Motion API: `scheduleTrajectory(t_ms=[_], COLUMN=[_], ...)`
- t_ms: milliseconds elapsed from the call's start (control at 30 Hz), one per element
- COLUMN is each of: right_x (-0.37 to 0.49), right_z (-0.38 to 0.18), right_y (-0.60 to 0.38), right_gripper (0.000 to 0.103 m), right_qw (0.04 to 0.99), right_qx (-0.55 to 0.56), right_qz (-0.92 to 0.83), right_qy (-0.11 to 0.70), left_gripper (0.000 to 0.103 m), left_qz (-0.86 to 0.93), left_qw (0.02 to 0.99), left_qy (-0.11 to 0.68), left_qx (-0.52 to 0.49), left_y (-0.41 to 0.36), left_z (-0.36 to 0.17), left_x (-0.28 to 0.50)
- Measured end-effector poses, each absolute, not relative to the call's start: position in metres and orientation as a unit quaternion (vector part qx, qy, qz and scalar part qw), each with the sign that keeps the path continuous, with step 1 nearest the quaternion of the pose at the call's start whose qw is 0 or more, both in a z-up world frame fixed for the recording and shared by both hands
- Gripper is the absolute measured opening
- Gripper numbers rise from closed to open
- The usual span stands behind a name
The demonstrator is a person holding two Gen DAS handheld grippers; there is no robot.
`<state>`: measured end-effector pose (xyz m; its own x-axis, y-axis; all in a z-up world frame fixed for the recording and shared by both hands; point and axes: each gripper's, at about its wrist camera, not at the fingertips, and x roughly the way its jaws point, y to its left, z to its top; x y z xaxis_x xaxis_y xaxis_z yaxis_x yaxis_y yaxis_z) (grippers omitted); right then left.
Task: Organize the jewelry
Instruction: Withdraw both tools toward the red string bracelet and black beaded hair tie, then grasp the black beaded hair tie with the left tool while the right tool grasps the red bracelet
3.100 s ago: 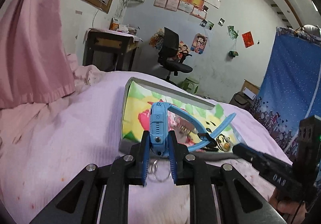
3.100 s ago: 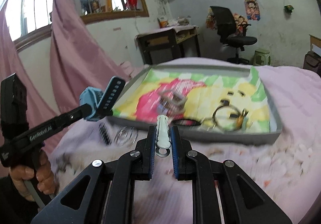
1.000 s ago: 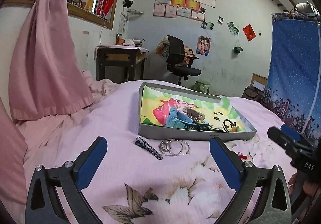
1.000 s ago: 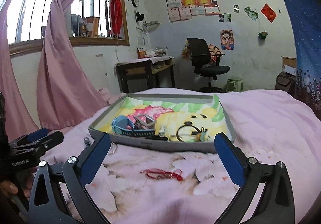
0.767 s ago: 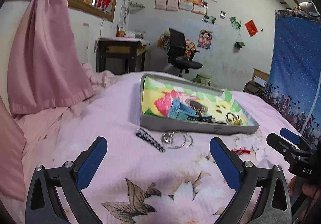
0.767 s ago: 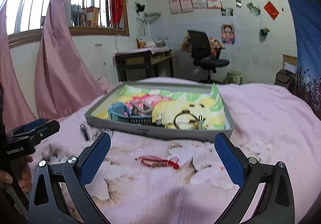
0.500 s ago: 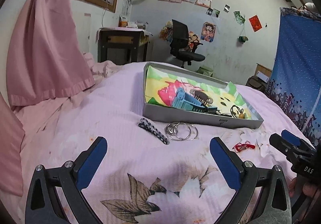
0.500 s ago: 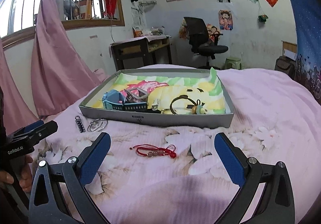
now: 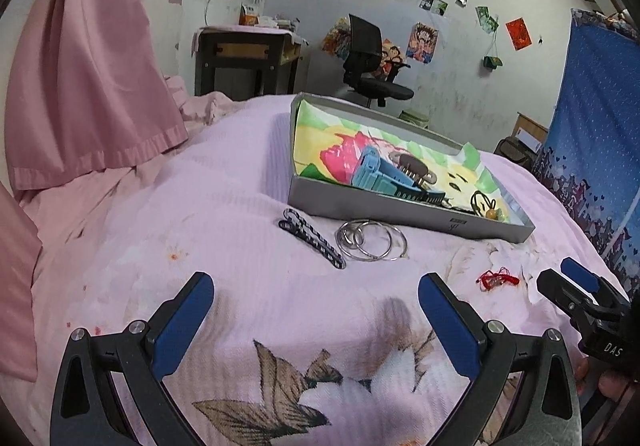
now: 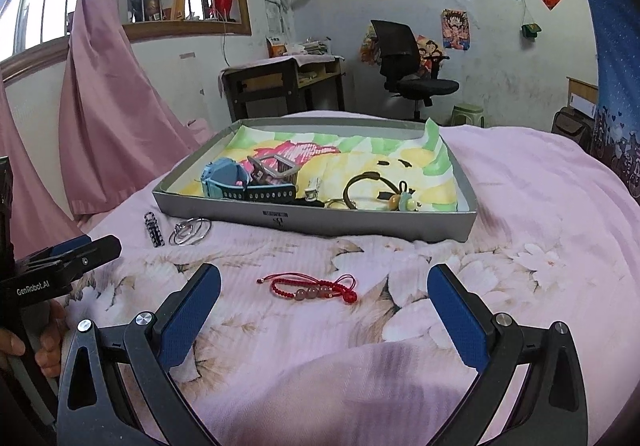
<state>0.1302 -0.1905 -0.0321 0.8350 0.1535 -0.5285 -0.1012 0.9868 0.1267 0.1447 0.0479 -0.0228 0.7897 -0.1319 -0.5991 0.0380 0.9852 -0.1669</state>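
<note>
A grey tray lined with a colourful picture lies on the pink bedspread. Inside it are a blue watch, a hair clip and a dark ring with beads. In front of the tray lie silver rings and a dark beaded strip. A red string bracelet rests just ahead of my right gripper. My left gripper is open and empty, short of the rings. The right one is open and empty too.
A pink curtain hangs at the left beside the bed. A desk and a black office chair stand beyond the bed. A blue cloth hangs at the right. A hand holds the left gripper's handle.
Earlier both grippers were shut, left on the blue watch, right on a white clip; both items now lie in the tray. Both grippers have since opened, and both views have drawn nearer the jewelry on the bedspread.
</note>
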Motion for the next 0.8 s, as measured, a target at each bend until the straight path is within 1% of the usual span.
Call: scheduleTrajectory(t_ms=[267, 467, 533, 633, 733, 800], right_x=[0.142, 0.161, 0.169, 0.182, 0.193, 0.197], right_z=[-0.041, -0.052, -0.055, -0.063, -0.071, -0.075], right_y=[-0.192, -0.189, -0.188, -0.186, -0.185, -0.184], right_gripper=[0.102, 0.101, 0.101, 0.101, 0.101, 0.099], right_qw=[0.947, 0.932, 0.926, 0.915, 0.906, 0.903], right_qx=[0.057, 0.066, 0.071, 0.079, 0.087, 0.089], right_qz=[0.074, 0.084, 0.089, 0.098, 0.103, 0.103], right_qy=[0.308, 0.347, 0.359, 0.382, 0.401, 0.407], left_gripper=[0.103, 0.102, 0.100, 0.091, 0.085, 0.078], left_qz=[-0.051, -0.060, -0.065, -0.073, -0.078, -0.079], left_qw=[0.939, 0.936, 0.935, 0.929, 0.924, 0.919], left_qy=[0.334, 0.340, 0.343, 0.353, 0.361, 0.368], left_qx=[-0.072, -0.064, -0.066, -0.084, -0.104, -0.115], left_y=[0.049, 0.047, 0.047, 0.052, 0.056, 0.058], left_z=[-0.025, -0.025, -0.025, -0.027, -0.031, -0.034], left_x=[0.153, 0.166, 0.171, 0.185, 0.195, 0.203])
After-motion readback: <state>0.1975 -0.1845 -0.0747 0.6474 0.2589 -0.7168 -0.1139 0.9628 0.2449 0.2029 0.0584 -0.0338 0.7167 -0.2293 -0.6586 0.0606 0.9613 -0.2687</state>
